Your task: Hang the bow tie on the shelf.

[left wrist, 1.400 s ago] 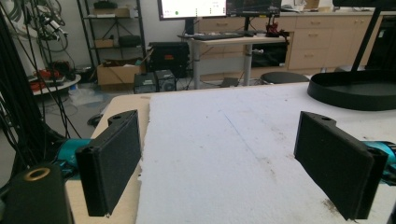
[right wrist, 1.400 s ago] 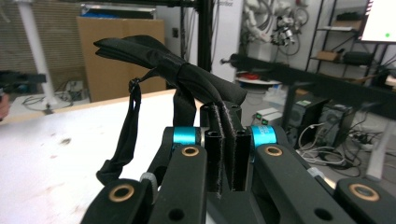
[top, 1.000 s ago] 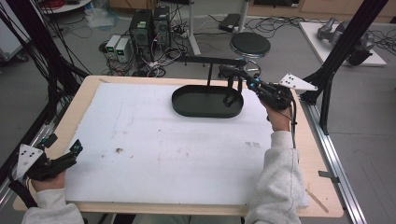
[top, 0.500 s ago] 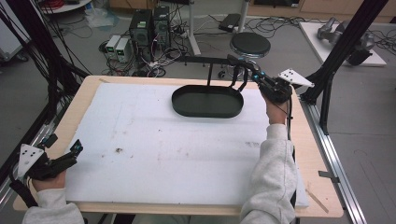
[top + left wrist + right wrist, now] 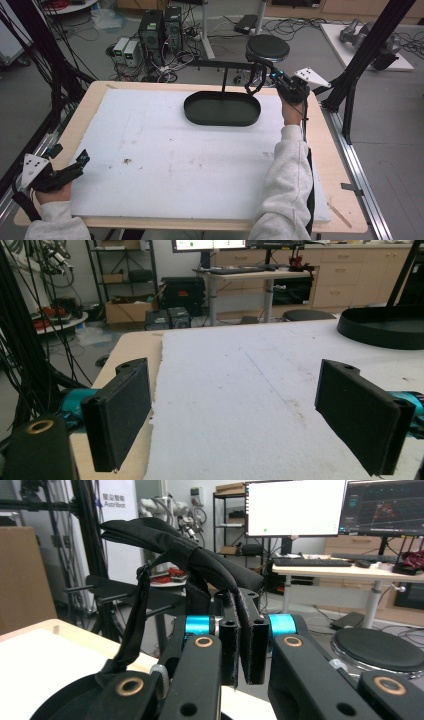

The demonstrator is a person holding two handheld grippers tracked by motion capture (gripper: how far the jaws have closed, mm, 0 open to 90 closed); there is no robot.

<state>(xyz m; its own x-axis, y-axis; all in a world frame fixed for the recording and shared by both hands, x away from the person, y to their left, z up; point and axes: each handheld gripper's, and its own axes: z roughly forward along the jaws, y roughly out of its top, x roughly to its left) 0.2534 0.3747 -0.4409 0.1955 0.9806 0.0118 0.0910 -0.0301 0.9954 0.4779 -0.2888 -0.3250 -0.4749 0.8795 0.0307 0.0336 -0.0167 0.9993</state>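
Room for moving is plentiful: we see a wide white foam sheet [image 5: 175, 160] covering most of the wooden table [image 5: 345, 200], bare except for a black oval tray [image 5: 222, 110] at its far right part, with a thin post rising from the tray to a horizontal bar. Our right gripper [image 5: 270, 75] hangs just past the tray's far right rim, near the foam's far edge and the table's right rail, its jaws pressed together on a black strap [image 5: 200, 560]. In the right gripper view that strap passes between the pads, folds up over them and drops in a thin loop toward the tray's rim at lower left; in the high view the same loop [image 5: 254, 86] curves down beside the tray's right end. Whether the loop touches the tray we cannot tell, since it is dark against dark. Our left gripper [image 5: 75, 167] sits well apart at the near left corner, right over the foam's left edge, jaws spread wide with nothing between them; the left gripper view shows the bare wood strip on the left, the foam ahead, and the tray cut off at the right border. The strap's far end is hidden behind the pads, and the tray's near wall is mostly cut off below the right gripper's body.
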